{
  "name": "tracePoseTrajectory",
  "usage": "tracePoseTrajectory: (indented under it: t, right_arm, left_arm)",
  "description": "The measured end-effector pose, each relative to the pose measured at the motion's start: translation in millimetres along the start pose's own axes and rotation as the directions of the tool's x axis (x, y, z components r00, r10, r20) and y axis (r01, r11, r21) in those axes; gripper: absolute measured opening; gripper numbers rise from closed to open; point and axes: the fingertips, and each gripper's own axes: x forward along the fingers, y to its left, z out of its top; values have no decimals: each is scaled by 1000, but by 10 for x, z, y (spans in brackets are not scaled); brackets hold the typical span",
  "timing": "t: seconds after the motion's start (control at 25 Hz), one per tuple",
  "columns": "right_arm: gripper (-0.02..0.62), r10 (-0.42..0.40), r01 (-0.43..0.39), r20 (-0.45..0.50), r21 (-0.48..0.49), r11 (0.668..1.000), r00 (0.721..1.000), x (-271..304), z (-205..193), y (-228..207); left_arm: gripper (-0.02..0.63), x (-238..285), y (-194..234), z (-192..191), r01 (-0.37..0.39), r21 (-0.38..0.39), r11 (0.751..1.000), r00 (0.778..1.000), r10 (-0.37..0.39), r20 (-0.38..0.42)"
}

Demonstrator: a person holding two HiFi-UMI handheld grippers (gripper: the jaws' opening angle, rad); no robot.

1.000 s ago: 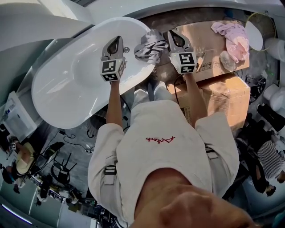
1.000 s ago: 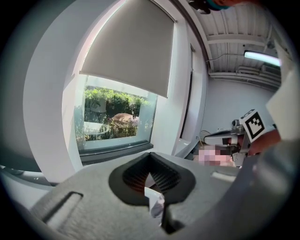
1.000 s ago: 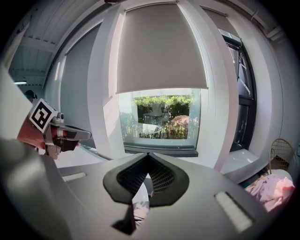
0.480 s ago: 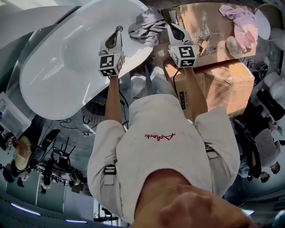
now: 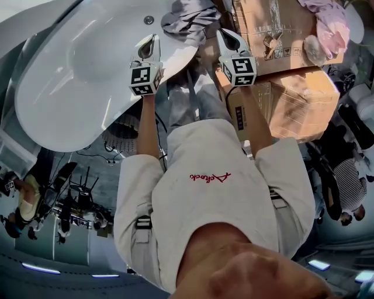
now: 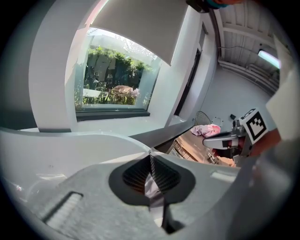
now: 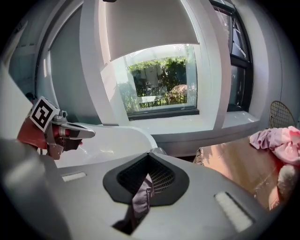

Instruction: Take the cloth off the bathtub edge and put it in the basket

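A crumpled grey cloth (image 5: pixel 187 17) lies on the near end of the white bathtub's rim (image 5: pixel 175 58), at the top of the head view. My left gripper (image 5: pixel 149 42) hangs over the tub's rim, just left of and short of the cloth, shut and empty. My right gripper (image 5: pixel 228 36) is to the cloth's right, in front of a cardboard box, also shut with nothing in it. In the left gripper view the left gripper (image 6: pixel 150 152) points over the tub. The right gripper (image 7: pixel 149 152) points the same way in its own view. A wire basket (image 7: pixel 281 114) stands at the far right.
Two stacked cardboard boxes (image 5: pixel 280 35) sit right of the tub, with a pink cloth (image 5: pixel 330 29) on the upper one. A window (image 7: pixel 161 79) and a white sill lie beyond the tub. Cables and stands crowd the floor at lower left (image 5: pixel 76 204).
Both grippers have sunk lower, still shut. The tub's end and the grey cloth have slid toward the top of the head view; the cloth now lies past the fingertips instead of between the grippers.
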Motion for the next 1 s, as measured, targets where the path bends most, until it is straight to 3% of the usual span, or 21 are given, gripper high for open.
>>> tracePoseTrajectory:
  t: [0.32, 1.0]
  right_arm:
    - [6, 11, -10, -53, 36, 999, 999, 91, -391, -21]
    - [6, 70, -57, -158, 89, 994, 985, 833, -631, -48]
  left_arm:
    - [2, 220, -87, -293, 22, -21, 1000, 999, -23, -43]
    - [2, 908, -179, -620, 65, -50, 997, 989, -71, -128]
